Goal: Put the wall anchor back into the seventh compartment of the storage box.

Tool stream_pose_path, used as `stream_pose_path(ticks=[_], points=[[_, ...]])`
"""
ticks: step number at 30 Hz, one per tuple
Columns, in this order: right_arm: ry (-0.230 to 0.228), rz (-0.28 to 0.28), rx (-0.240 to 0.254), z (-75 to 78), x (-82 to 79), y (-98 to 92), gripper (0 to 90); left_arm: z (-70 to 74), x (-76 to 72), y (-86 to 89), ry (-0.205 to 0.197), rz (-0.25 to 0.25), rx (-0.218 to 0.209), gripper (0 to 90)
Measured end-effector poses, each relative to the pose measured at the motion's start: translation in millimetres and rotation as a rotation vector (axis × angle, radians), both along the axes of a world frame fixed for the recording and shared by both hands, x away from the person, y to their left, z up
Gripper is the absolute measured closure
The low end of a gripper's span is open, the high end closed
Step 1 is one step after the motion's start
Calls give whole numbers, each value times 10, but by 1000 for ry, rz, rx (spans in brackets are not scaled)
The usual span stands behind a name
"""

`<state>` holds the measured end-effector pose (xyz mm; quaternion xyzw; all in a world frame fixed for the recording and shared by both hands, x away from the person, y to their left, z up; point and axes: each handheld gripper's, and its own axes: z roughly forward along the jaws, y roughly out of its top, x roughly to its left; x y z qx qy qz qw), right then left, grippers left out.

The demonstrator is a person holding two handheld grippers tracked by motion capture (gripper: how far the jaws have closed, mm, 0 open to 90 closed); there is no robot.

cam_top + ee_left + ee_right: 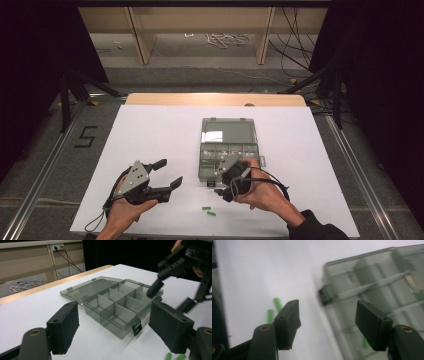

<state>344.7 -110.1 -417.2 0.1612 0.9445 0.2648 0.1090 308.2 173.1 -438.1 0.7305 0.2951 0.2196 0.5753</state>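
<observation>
A smoky transparent compartment box lies open mid-table, its lid flat behind it. My right gripper hovers over the box's near left corner by the latch. Its jaws are open with nothing between the pads. Beside the right jaw, a small green bit shows blurred inside the box. Two green sticks lie on the white sheet in front of the box, and show left of the jaws. My left gripper rests left of the box, open and empty, facing the box and the right gripper.
A white sheet covers the table, with a wooden edge at the far side. Dark stands flank the table. Cables lie on the floor beyond, and a "5" is marked on the floor at left.
</observation>
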Motion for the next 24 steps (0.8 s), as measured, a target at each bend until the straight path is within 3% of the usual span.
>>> stream_pose_path(ticks=[6, 24], points=[[58, 67, -37, -122, -161, 103, 383, 3, 2, 4, -4, 0, -1, 230], [109, 130, -95, -257, -294, 240, 440, 2, 1, 4, -6, 1, 0, 230]])
